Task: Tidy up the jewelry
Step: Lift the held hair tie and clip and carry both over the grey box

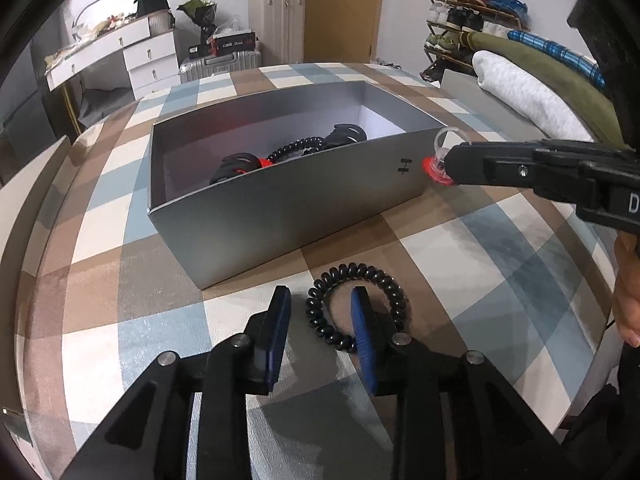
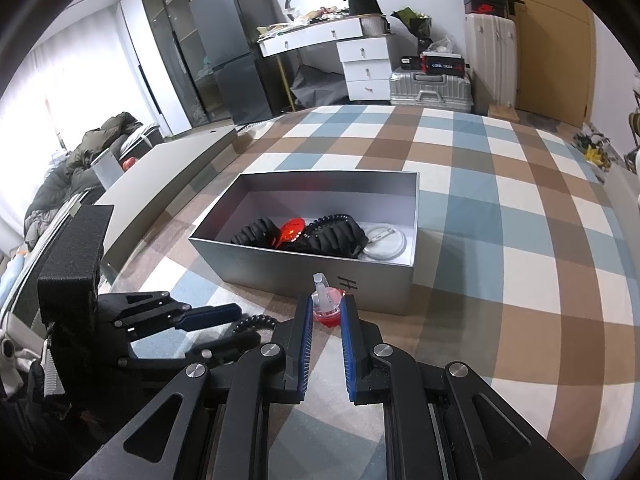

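So I've got the silver box sitting on the checked cloth, open top, and there's already a pile in it: black claw clips, a red badge, a black coil tie and a pale round disc at the right end in my right camera.

My left gripper is down on the cloth just in front of the box. Its jaws are a bit apart, and a second black coil lies flat on the cloth right there. One blue finger pokes through the middle of the ring, the other finger sits outside it on the left, so one side of the ring is between them. As far as I can see the pads aren't squeezing it, the coil just rests on the cloth.

My right gripper is pinching a little clear clip with a red base, held up just outside the box's near wall, by the black mark on it. From the left camera the clip sits right at the box's corner edge, with its clear loop sticking up above the rim.

Bit of my hand shows at the right edge.
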`<act>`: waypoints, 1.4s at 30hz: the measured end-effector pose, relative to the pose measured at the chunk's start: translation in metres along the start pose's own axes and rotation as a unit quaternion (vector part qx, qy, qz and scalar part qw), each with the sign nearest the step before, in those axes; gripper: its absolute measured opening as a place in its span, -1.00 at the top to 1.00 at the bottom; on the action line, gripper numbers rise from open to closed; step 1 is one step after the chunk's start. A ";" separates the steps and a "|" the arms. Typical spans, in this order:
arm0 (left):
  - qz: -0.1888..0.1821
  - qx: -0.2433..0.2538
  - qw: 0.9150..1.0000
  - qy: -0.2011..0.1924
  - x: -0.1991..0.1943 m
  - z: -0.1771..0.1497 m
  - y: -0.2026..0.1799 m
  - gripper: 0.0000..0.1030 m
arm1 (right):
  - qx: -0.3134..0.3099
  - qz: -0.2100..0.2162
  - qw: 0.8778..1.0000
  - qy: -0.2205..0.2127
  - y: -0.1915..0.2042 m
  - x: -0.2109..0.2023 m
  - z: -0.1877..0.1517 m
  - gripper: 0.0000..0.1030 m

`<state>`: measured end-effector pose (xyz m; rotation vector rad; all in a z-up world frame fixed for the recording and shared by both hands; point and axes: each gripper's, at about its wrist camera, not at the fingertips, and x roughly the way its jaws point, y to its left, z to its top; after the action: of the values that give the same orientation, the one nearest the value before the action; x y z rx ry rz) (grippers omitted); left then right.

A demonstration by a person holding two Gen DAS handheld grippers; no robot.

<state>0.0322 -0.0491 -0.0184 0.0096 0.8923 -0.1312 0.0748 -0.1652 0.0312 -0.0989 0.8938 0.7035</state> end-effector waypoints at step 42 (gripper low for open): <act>0.004 -0.058 0.985 -0.160 -0.060 0.039 0.040 0.91 | 0.052 0.053 0.993 -0.096 -0.013 -0.021 0.016 0.75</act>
<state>0.0300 -0.0055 0.0504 -0.1131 0.5782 -0.0698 0.0850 -0.1805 0.0543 0.1074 0.7531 0.7507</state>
